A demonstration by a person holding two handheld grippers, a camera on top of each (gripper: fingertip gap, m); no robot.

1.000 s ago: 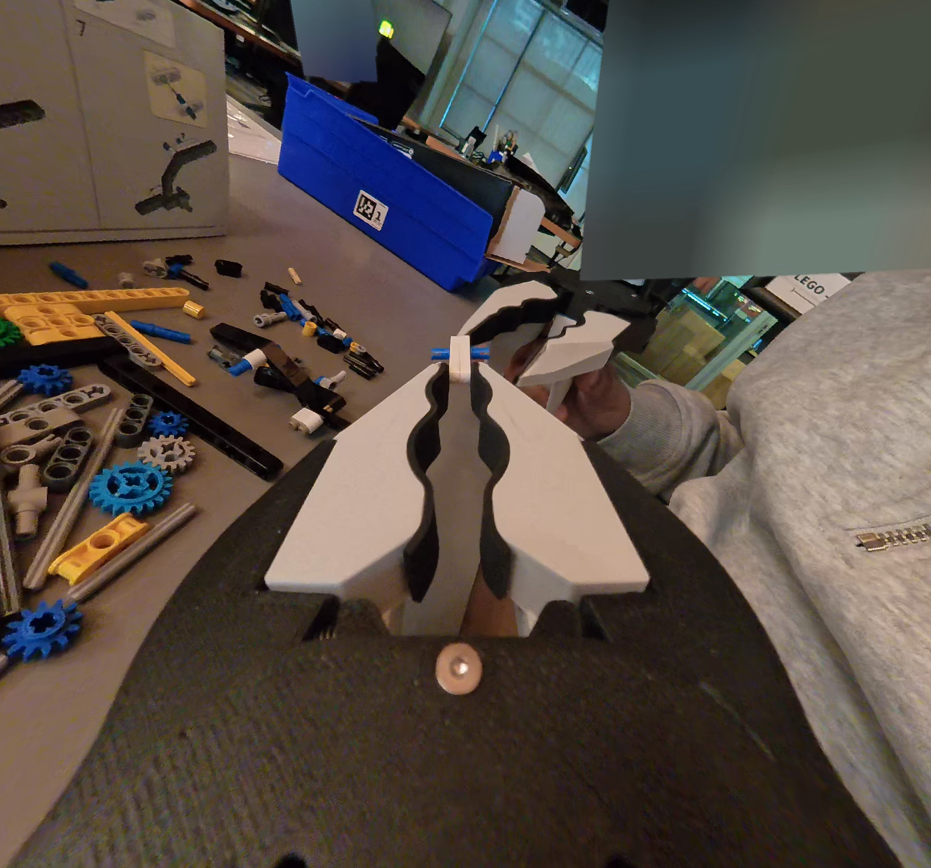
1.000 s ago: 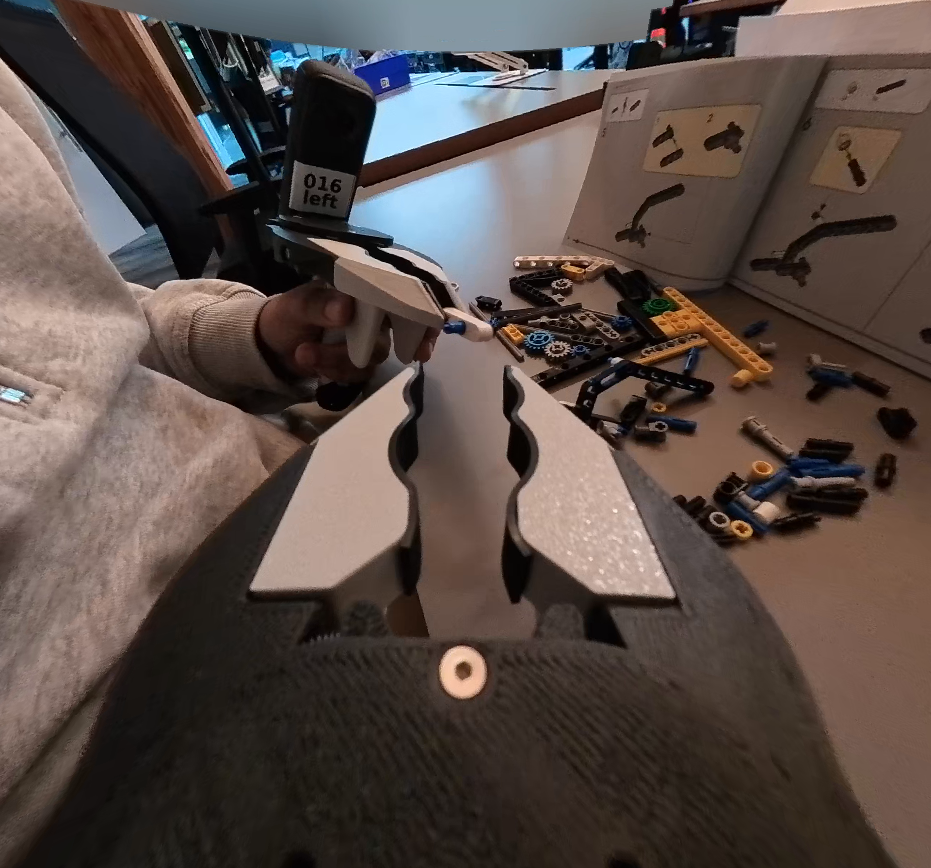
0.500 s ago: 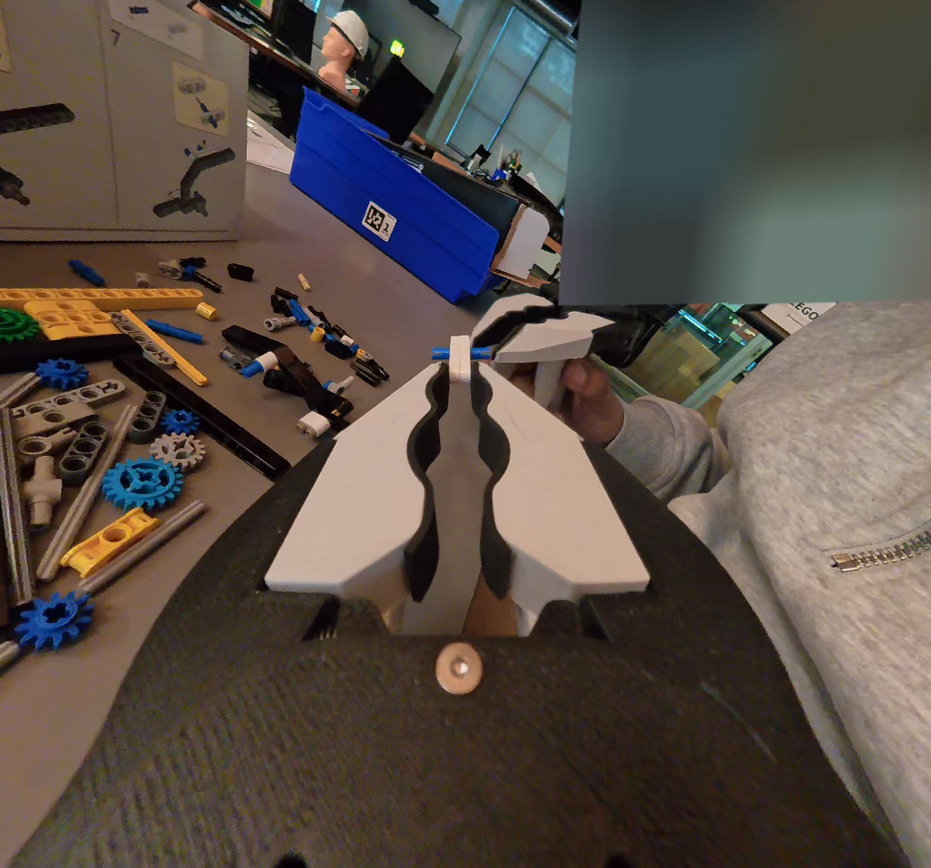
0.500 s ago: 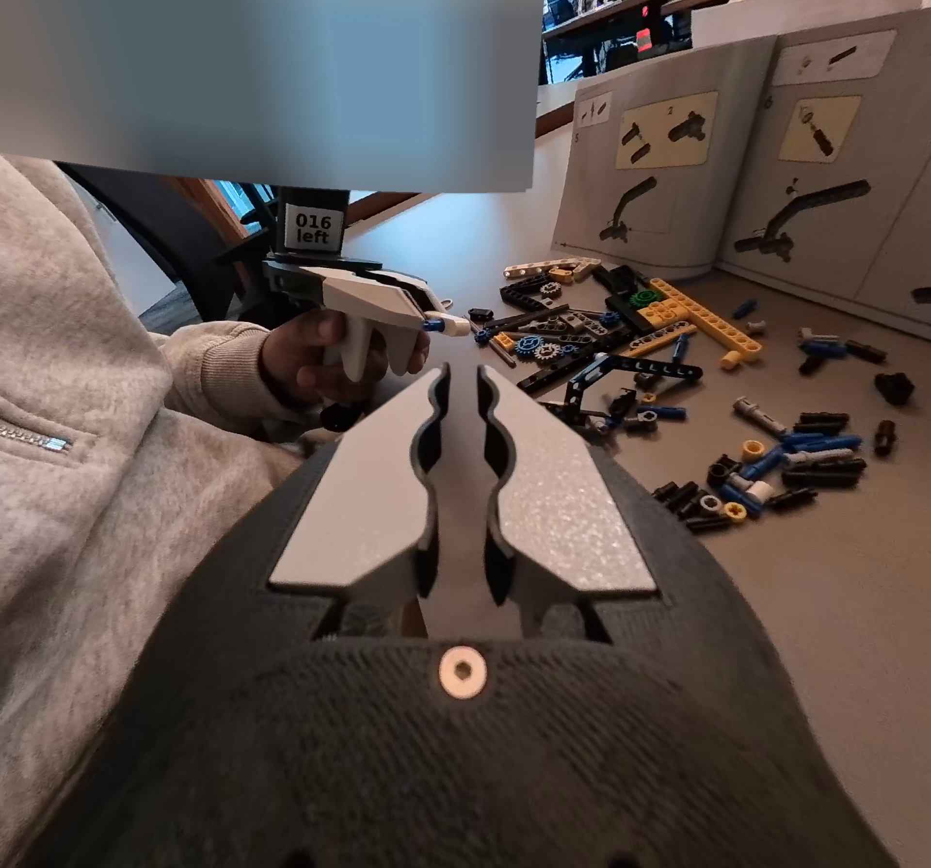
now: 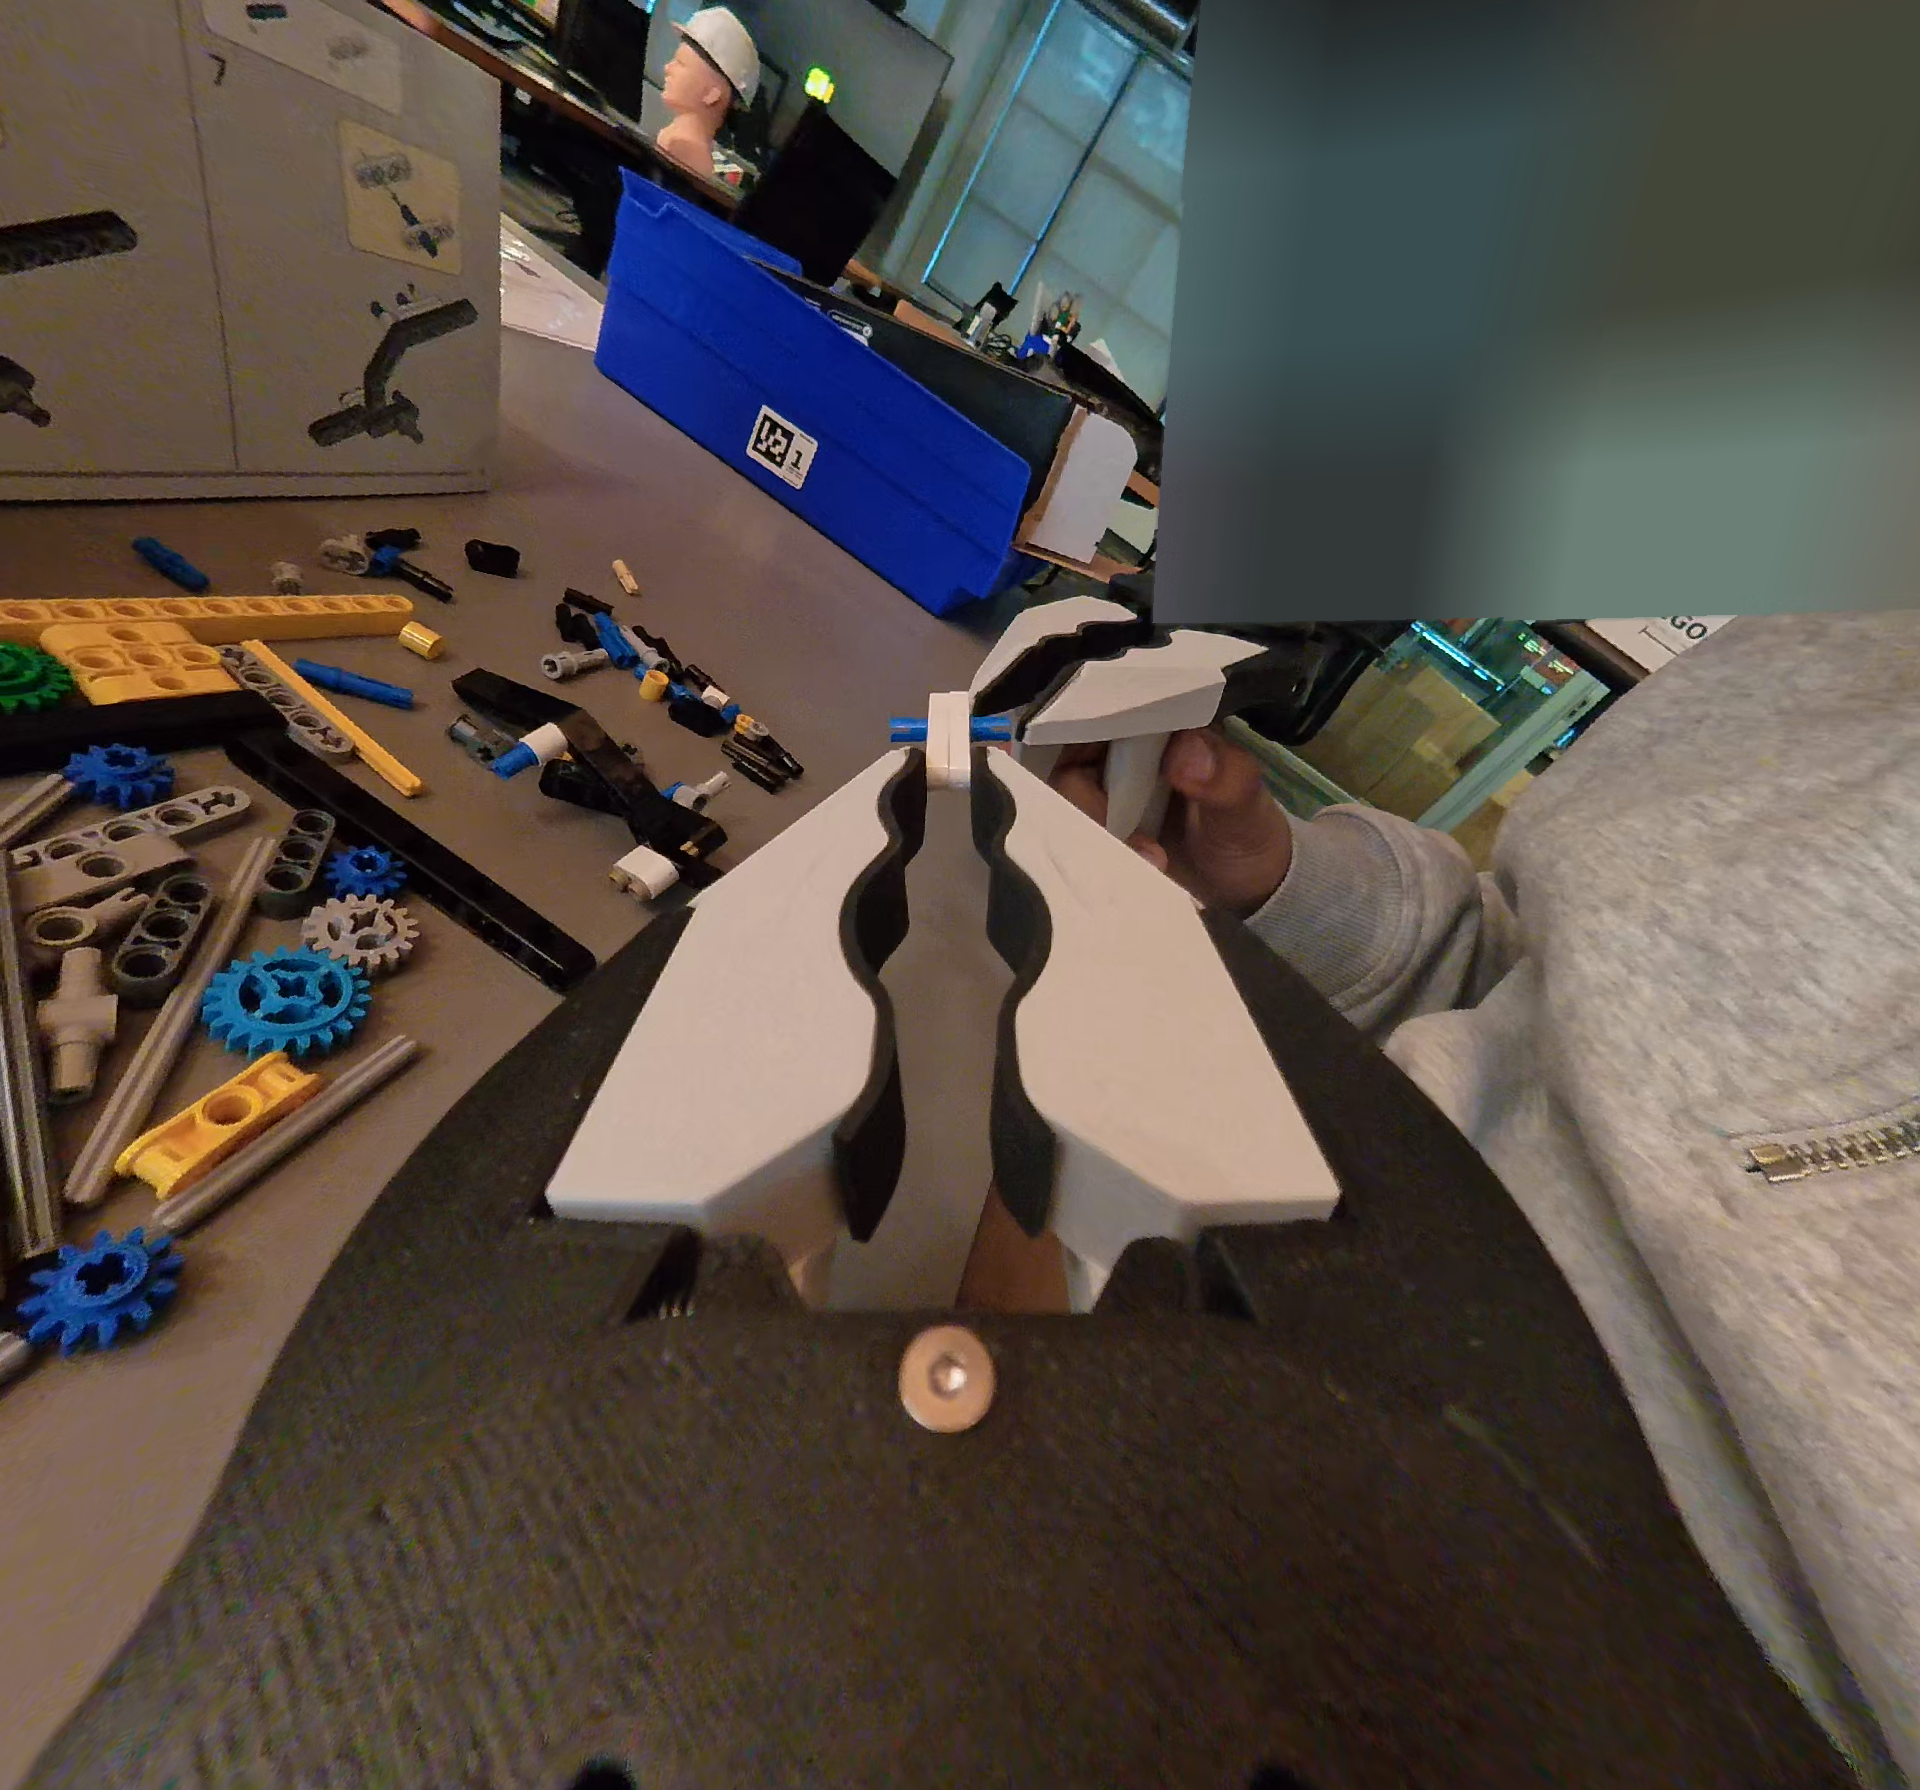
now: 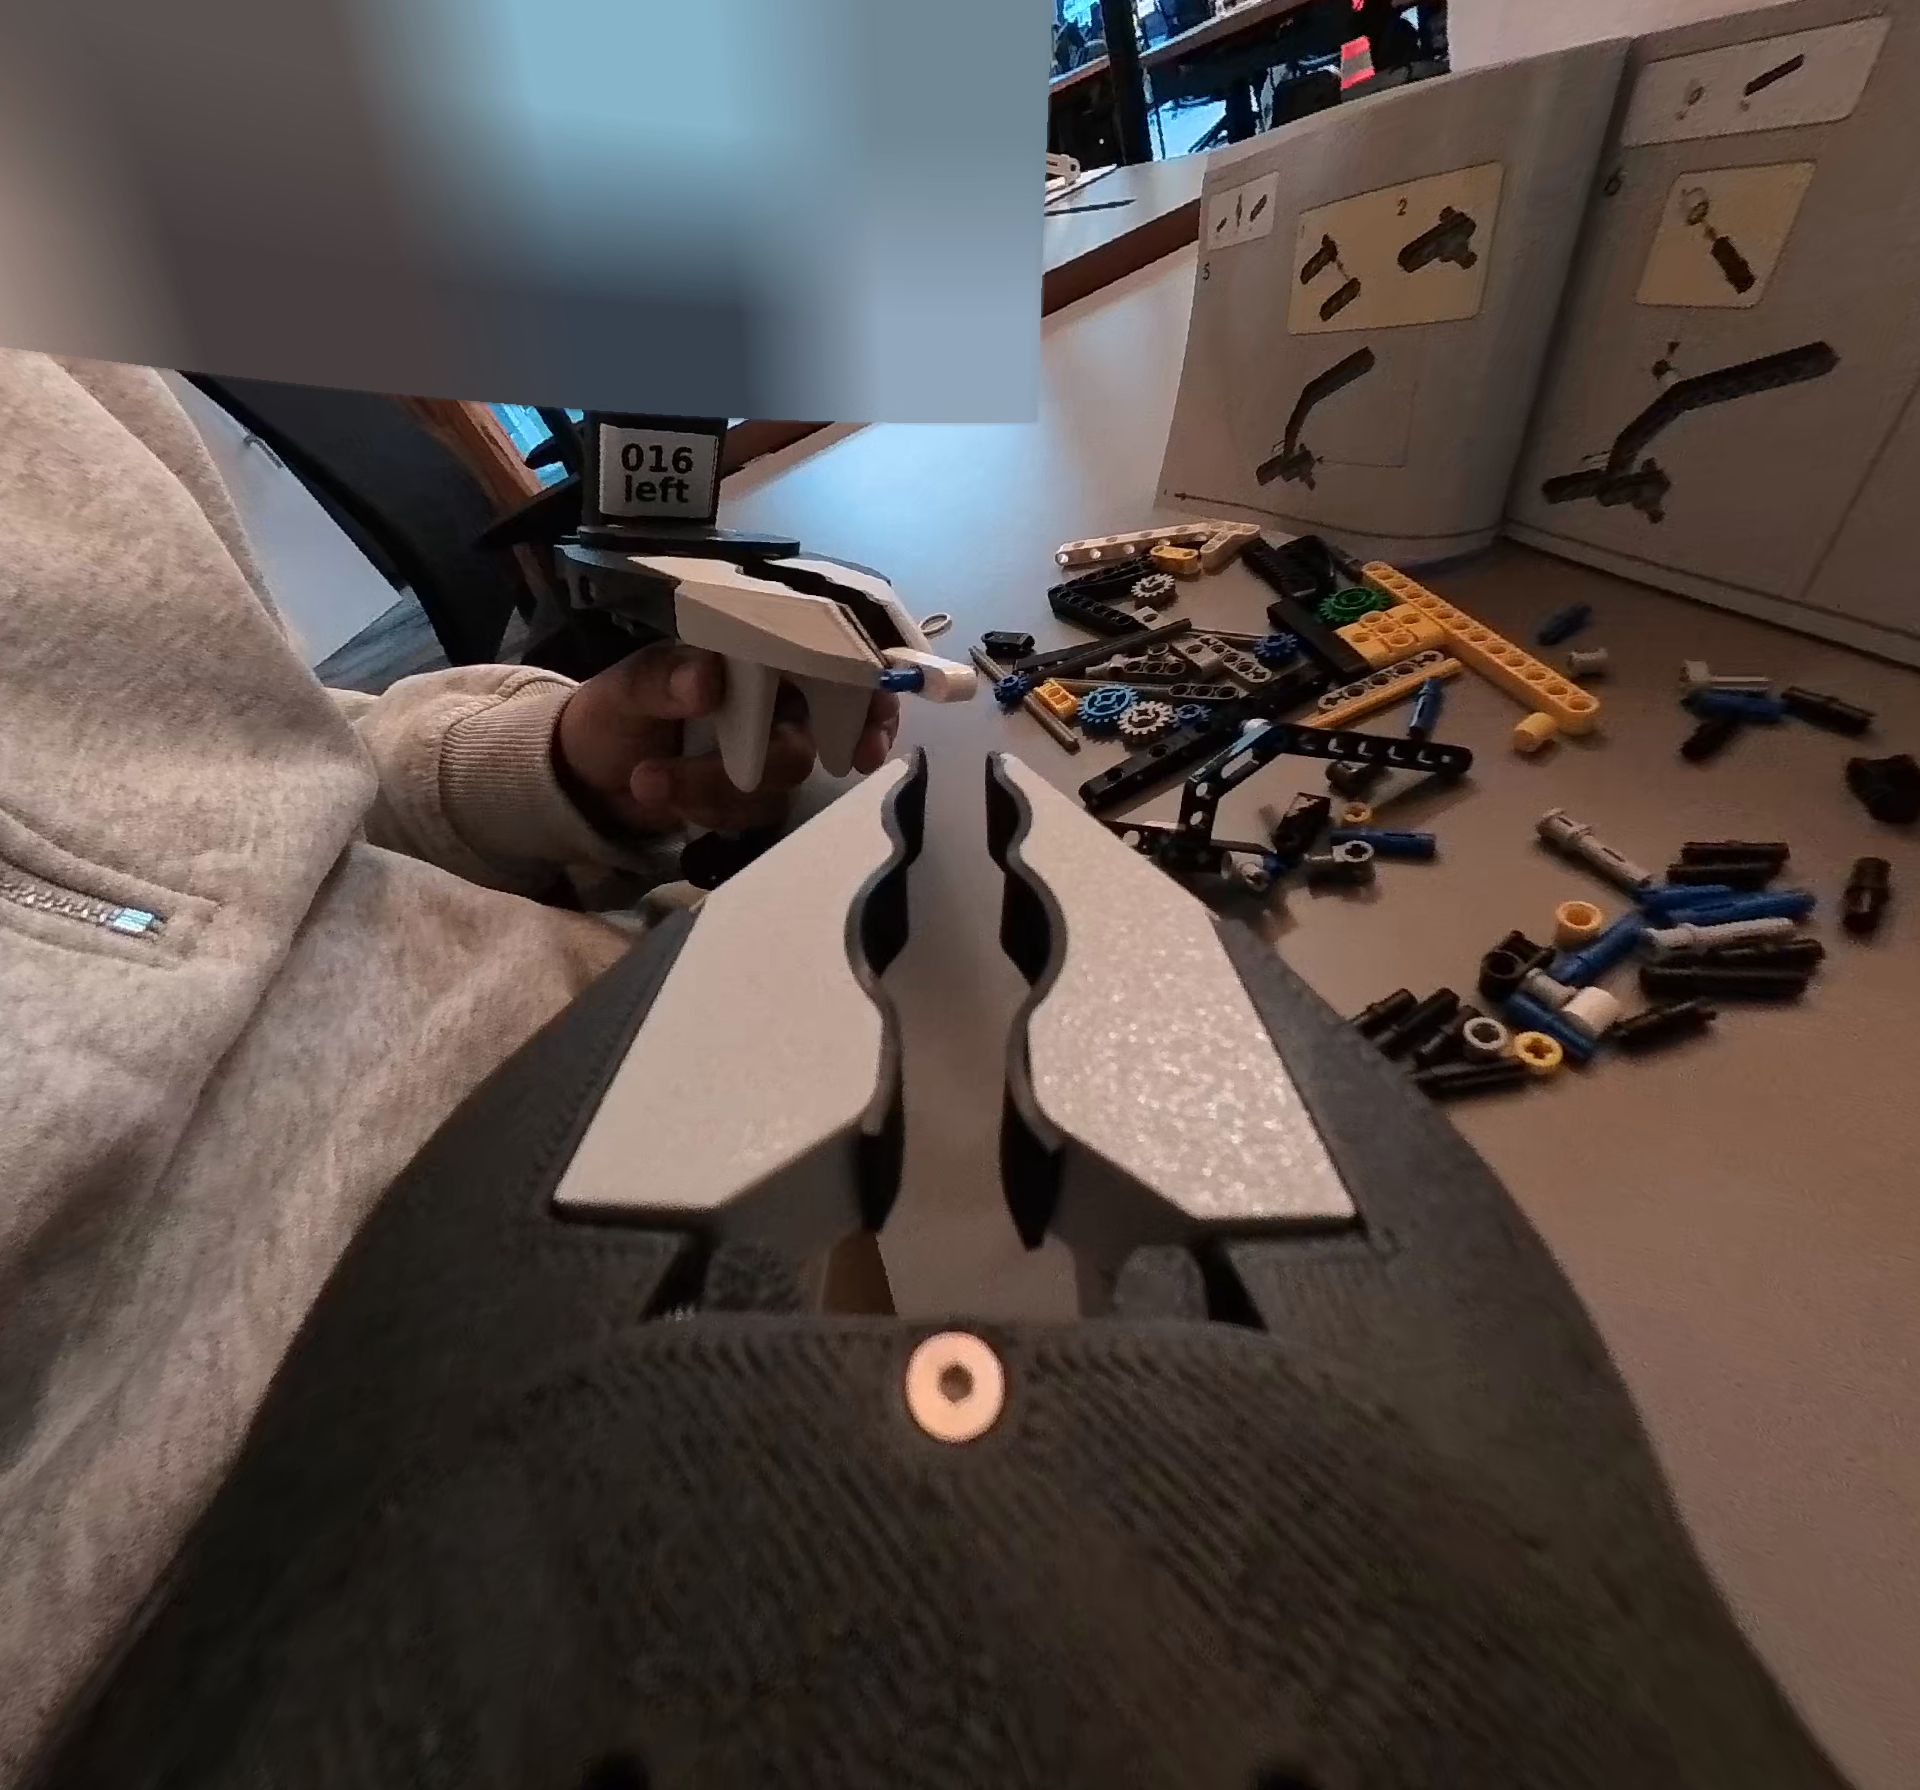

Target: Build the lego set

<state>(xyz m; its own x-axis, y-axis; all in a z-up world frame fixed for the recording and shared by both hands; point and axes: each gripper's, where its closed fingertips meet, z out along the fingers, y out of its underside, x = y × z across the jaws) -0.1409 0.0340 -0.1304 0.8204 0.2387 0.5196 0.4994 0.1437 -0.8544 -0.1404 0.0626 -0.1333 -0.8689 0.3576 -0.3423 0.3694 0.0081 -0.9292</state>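
My left gripper (image 5: 948, 766) is shut on a small white connector (image 5: 948, 741) with a blue pin (image 5: 907, 728) through it, held above the table's near edge. It also shows in the right wrist view (image 6: 935, 682), with the white connector (image 6: 951, 685) and blue pin (image 6: 900, 678) at its tips. My right gripper (image 6: 956, 766) is empty, its jaws a narrow gap apart. In the left wrist view its tips (image 5: 1006, 696) sit just right of the pin's right end. I cannot tell whether they touch it.
Loose parts cover the grey table: yellow beams (image 5: 208, 613), blue gears (image 5: 283, 1000), black beams (image 6: 1351, 758), a heap of pins (image 6: 1662, 951). An open instruction booklet (image 6: 1558, 286) stands at the back, and a blue bin (image 5: 831, 431) beyond. A grey sleeve (image 5: 1662, 961) is close by. Both grippers' tips are close together, under 4 cm apart.
My right gripper's jaws have narrowed from wide apart to a small gap, and it has moved in beside the blue pin's right end. My left gripper stays shut on the connector.
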